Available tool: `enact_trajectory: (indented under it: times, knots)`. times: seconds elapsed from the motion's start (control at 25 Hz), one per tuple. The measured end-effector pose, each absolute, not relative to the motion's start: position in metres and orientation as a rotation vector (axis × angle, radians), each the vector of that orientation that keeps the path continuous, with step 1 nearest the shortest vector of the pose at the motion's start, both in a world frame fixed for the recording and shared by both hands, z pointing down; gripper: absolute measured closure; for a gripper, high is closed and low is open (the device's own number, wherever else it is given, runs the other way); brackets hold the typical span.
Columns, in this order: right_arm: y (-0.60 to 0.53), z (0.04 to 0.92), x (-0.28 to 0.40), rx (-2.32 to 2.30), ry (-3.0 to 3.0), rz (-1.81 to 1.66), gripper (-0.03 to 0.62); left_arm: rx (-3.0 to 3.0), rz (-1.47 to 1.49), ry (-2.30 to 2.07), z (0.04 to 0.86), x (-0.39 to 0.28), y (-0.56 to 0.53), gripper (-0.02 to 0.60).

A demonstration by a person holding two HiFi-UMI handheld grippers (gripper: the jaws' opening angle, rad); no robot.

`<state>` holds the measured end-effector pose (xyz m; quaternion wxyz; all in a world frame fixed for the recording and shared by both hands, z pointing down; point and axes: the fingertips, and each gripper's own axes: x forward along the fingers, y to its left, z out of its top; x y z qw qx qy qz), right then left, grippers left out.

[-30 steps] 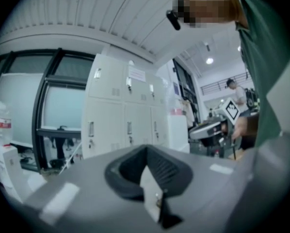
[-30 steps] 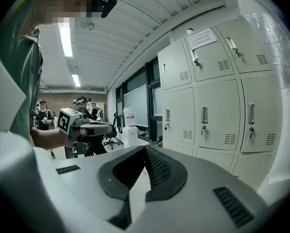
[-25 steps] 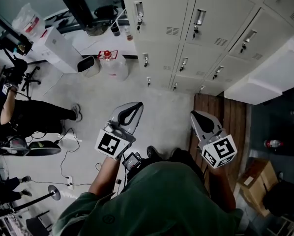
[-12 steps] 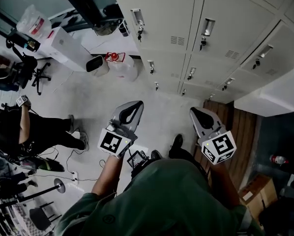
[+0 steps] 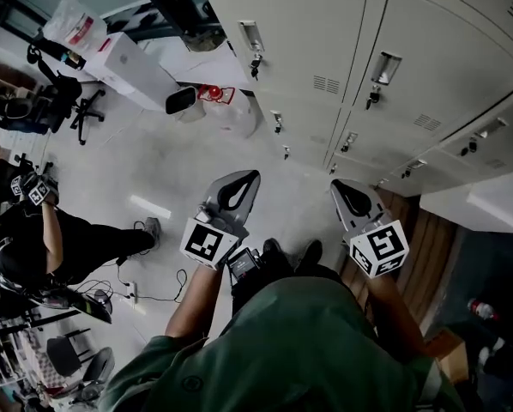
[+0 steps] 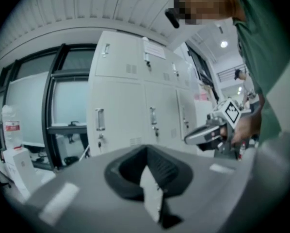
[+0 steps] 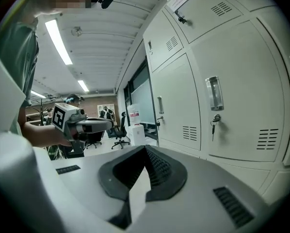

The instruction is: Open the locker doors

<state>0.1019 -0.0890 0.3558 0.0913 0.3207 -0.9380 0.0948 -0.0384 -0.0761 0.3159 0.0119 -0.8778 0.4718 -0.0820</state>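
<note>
A bank of cream lockers [image 5: 359, 50] fills the top right of the head view. All doors I can see are closed, each with a metal handle [image 5: 251, 36] and a key hanging below it. My left gripper [image 5: 236, 190] and right gripper [image 5: 351, 199] are held out side by side, well short of the lockers, both shut with nothing in them. In the left gripper view the shut jaw tips [image 6: 147, 153] point at two lower doors [image 6: 117, 110]. In the right gripper view the shut tips [image 7: 145, 152] face a door with a handle [image 7: 212, 93] and a key [image 7: 213, 124].
A white box [image 5: 133, 67], a grey bin [image 5: 180, 100] and a red-capped jug [image 5: 226, 103] stand by the lockers' left end. A person in black [image 5: 55, 239] crouches at left among cables and an office chair [image 5: 68, 101]. Wooden boards [image 5: 418, 240] lie at right.
The lockers have grown larger and shifted toward me in the head view. Both grippers stay shut and side by side.
</note>
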Motion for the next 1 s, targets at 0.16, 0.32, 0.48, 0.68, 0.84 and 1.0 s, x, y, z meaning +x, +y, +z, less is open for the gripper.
enact_trajectory:
  times: [0.16, 0.32, 0.48, 0.68, 0.84, 1.0]
  knots:
    - [-0.117, 0.367, 0.090, 0.956, -2.778, 0.295, 0.592, -2.725, -0.270, 1.517, 0.329, -0.057, -0.097, 0.583]
    - [-0.141, 0.383, 0.066, 0.938, -2.744, 0.285, 0.592, -2.743, -0.260, 1.553, 0.342, -0.077, -0.116, 0.583]
    - [-0.169, 0.399, 0.039, 0.964, -2.727, 0.301, 0.592, -2.771, -0.254, 1.527, 0.354, -0.097, -0.139, 0.583]
    - [-0.205, 0.428, 0.000, 0.980, -2.700, 0.310, 0.592, -2.808, -0.215, 1.522, 0.377, -0.129, -0.175, 0.583]
    - [-0.235, 0.463, -0.030, 1.017, -2.663, 0.309, 0.592, -2.835, -0.221, 1.535, 0.408, -0.152, -0.202, 0.583]
    - [-0.260, 0.506, -0.057, 1.056, -2.626, 0.329, 0.592, -2.850, -0.246, 1.542, 0.439, -0.173, -0.224, 0.583]
